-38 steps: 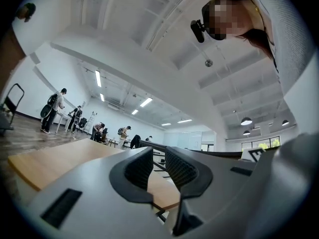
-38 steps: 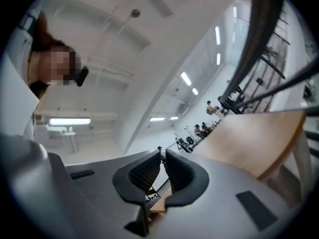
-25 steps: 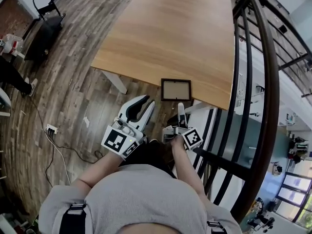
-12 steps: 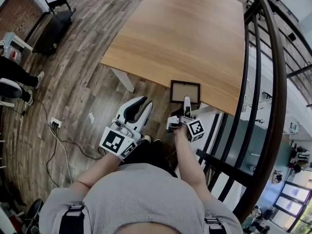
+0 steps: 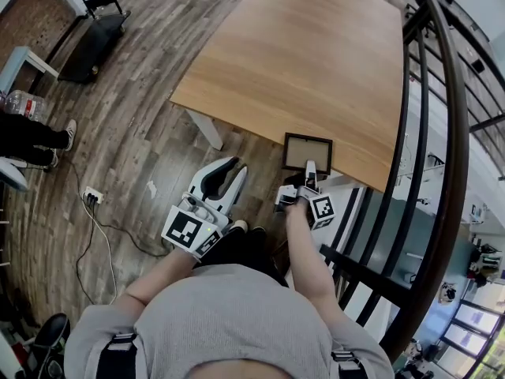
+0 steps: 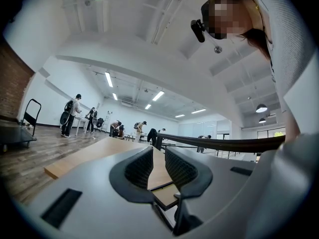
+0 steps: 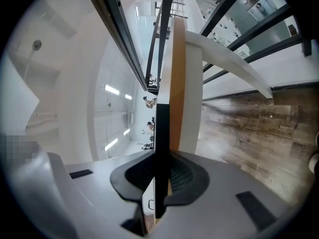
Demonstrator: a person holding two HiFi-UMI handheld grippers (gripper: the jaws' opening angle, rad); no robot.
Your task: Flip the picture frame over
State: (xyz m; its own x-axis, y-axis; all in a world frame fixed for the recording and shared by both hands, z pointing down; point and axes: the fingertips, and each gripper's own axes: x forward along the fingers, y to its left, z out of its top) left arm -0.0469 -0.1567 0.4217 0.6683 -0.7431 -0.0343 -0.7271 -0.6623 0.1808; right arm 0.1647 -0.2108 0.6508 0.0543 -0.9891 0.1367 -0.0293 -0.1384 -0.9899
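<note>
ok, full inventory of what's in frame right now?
table: 1, light wood, centre of head view
picture frame: 1, black, at the table's near edge
railing: 1, black, right of the table
cart: 1, black, on the floor, far left
power strip: 1, white, with a cable, on the floor at left
bystander: 1, dark trousers, left edge
people: several, far end of the room
left gripper: 1, white, black pads, jaws apart, empty, over the floor
right gripper: 1, white, jaws closing on the picture frame's near edge
</note>
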